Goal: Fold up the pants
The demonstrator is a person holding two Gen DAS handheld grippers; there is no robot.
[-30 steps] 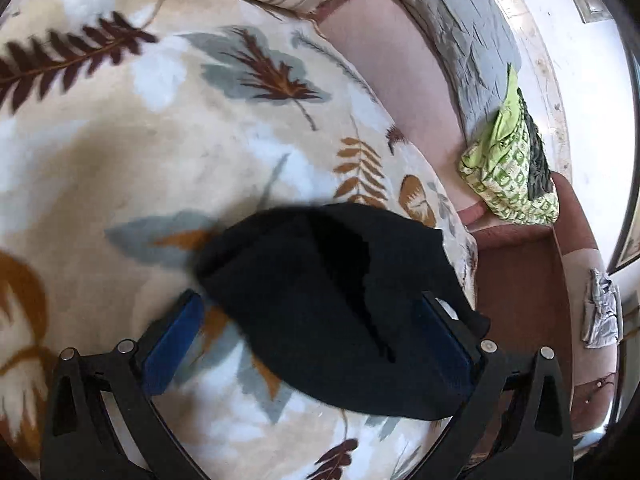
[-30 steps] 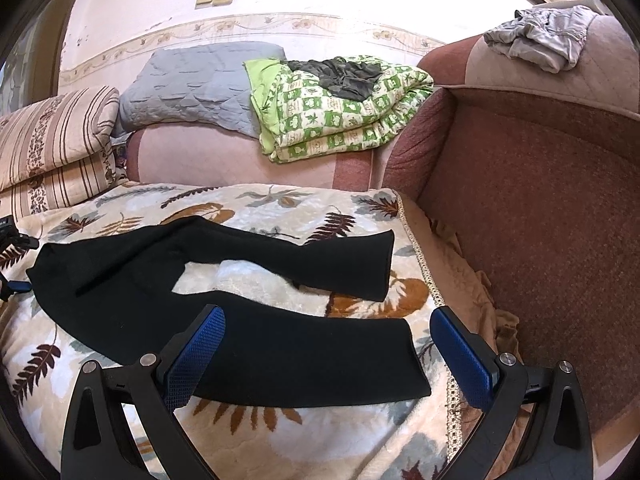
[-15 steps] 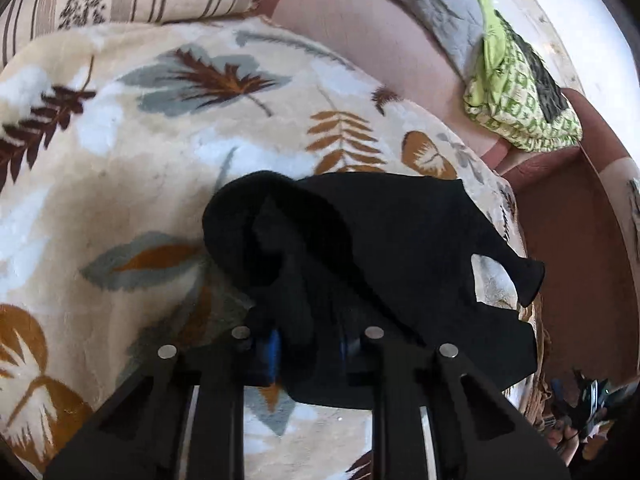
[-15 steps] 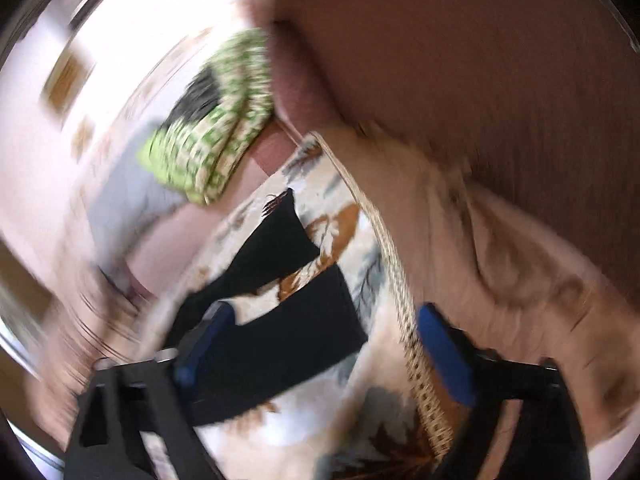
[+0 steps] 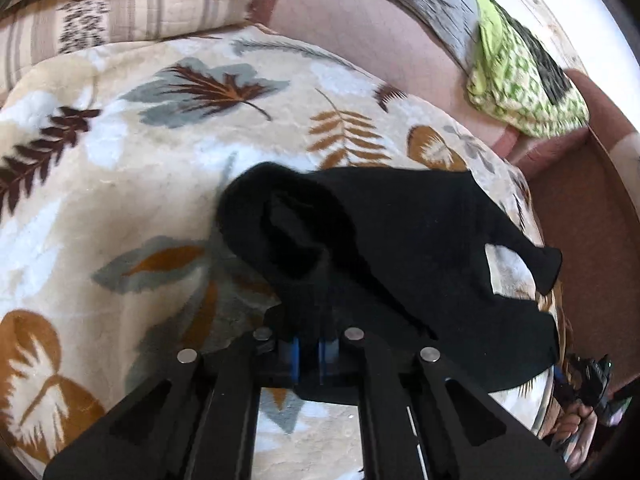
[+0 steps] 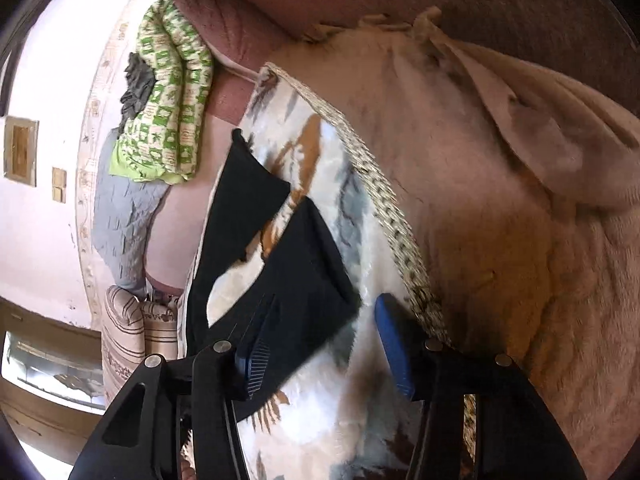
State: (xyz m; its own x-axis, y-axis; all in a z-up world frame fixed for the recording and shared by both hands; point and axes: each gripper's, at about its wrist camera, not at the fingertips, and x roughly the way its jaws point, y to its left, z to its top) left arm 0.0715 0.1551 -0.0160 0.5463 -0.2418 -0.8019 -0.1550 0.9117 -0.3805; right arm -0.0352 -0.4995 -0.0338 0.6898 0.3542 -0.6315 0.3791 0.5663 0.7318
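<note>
Jaws of the left gripper (image 5: 308, 354) are drawn in narrow, pinching the near edge of the black pants (image 5: 400, 248) at the waistband end, where the cloth bunches into a soft hump just ahead of the blue pads (image 5: 294, 356). Jaws of the right gripper (image 6: 324, 344) stand wide, tilted sideways, with one blue pad (image 6: 256, 354) on or just over the hem of the nearer leg and the other over bare blanket beside the woven border; nothing is held there yet.

The pants (image 6: 240, 216) lie spread on a leaf-patterned blanket (image 5: 120, 160) covering a sofa seat, the two legs splayed apart in a V toward the brown armrest (image 5: 576, 216). A green patterned quilt (image 5: 520, 92) sits well apart on the sofa back.

Fabric looks light, limp and slightly clingy against the plush blanket, so it should drape and sag rather than keep any shape. Best hold is probably a hem corner for the right, matching the waistband pinch, so the nearer leg can be lifted over the other without dragging
</note>
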